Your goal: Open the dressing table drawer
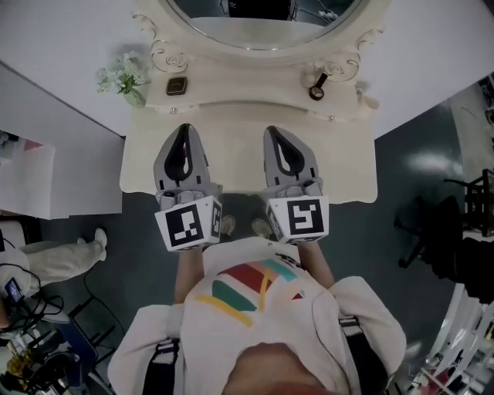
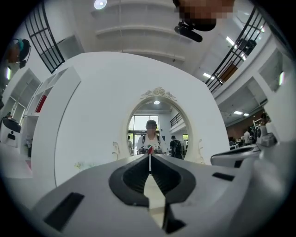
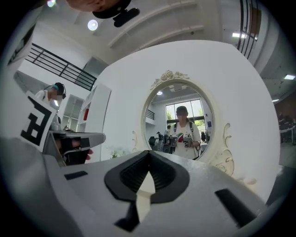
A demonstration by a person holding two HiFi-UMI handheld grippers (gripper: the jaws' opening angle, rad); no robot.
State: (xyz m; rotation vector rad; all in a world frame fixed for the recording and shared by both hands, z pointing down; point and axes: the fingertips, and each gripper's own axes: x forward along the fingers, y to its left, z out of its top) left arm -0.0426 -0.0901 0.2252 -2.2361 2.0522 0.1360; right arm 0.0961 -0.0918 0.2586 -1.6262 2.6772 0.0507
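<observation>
A white wall (image 1: 432, 46) backs a cream bench (image 1: 241, 150) with a scalloped front edge, and an oval mirror (image 1: 262, 19) in a carved frame rises from its back. The person stands square to it with both tools held out over the front half of the top.

The left gripper (image 1: 184, 129) and the right gripper (image 1: 276, 133) sit side by side, pointing at the mirror. Each has its jaws pressed together with nothing between them, which both gripper views confirm. On the raised ledge behind stand a small spray of flowers (image 1: 122, 75), a little dark box (image 1: 177, 86) and a small dark ring-shaped thing (image 1: 317, 92).

The drawer itself does not show. I judge it sits under the front edge of the top, below the grippers and hidden by the overhang. So the task looks to be at its approach, with nothing grasped yet. The next move likely calls for lowering one gripper to the drawer front, parting its jaws, closing on the knob or lip, then pulling straight back towards the person.
</observation>
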